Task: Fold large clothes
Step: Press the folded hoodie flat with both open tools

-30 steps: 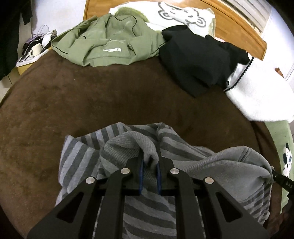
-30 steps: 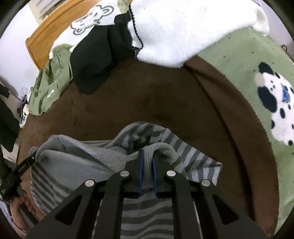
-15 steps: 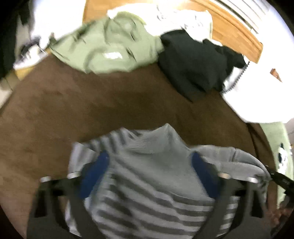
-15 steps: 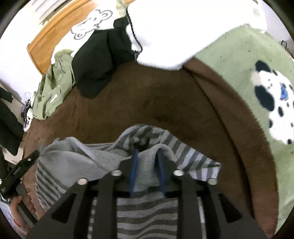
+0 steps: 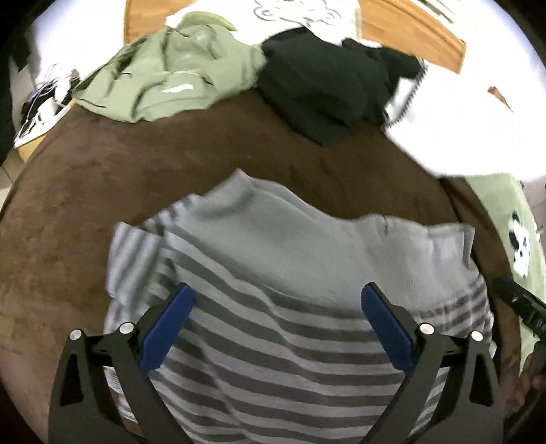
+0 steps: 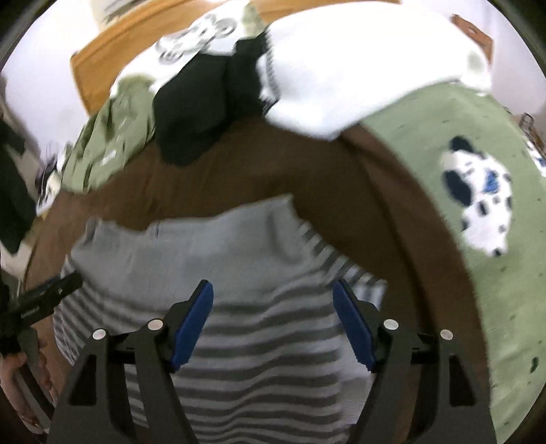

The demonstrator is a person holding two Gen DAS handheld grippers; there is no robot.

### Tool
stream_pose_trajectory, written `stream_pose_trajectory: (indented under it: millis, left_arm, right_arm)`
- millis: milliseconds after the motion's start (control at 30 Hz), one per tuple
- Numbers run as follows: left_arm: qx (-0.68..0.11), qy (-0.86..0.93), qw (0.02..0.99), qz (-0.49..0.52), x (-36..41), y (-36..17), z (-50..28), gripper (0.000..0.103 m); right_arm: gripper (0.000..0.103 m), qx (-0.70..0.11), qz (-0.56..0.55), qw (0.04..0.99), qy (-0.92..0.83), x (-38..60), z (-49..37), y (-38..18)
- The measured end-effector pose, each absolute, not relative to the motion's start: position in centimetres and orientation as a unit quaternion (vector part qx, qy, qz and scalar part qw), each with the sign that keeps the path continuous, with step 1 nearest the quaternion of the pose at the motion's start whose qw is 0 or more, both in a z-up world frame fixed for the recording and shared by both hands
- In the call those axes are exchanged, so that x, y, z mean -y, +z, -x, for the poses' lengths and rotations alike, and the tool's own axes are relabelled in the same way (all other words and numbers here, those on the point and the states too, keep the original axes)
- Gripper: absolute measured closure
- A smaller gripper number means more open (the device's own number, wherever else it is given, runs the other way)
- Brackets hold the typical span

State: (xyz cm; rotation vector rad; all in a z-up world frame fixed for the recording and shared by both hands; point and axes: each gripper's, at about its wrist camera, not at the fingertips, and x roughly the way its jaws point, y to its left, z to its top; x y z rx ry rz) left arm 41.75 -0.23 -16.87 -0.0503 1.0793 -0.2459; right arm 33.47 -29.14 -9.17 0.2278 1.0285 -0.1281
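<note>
Grey ribbed knit, banded with darker stripes, fills the lower half of the left wrist view: the striped sweater (image 5: 273,307) lies on the brown bedspread (image 5: 102,191), its plain grey top edge folded over towards the far side. The left tool (image 5: 277,305) stands released, its blue pads (image 5: 167,328) spread wide above the cloth and gripping nothing. Beyond, a crumpled green jacket (image 5: 170,78) and a black garment (image 5: 324,88) wait near the wooden headboard (image 5: 413,30), beside a white fleecy blanket (image 5: 460,112).

From the right wrist view, the same sweater (image 6: 218,307) sits under the right tool (image 6: 273,307), whose jaws have just been opening; the pads (image 6: 191,324) are apart with the knit below them, not pinched. A green blanket (image 6: 443,170) with a spotted dog print lies off to the right.

Judging by this, one fold has just been laid and let go. The next move likely calls for a fresh hold on an edge or sleeve; the soft, thick knit should drape heavily and may slump out of line.
</note>
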Motion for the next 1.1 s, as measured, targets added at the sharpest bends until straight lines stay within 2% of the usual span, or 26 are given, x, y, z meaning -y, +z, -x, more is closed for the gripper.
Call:
stream_pose_trajectory:
  millis: [233,733,1100]
  left_arm:
    - [-0.516,-0.11,0.849,-0.042,2.5,-18.9,-40.7,0.007]
    - [-0.505,-0.119,0.855,-0.009,2.2,-22.6,-43.7,0.005]
    - [-0.507,-0.121,0.853,-0.014,2.3,-22.9,-44.2,0.005]
  right_arm:
    - [0.027,-0.509,-0.047,0.858,-0.043,24.7,-33.7,-12.2]
    - [0.012,-0.515,-0.074,0.85,-0.079,26.7,-35.6,-16.8]
    - [0.01,-0.521,-0.075,0.847,-0.074,26.9,-35.9,-17.0]
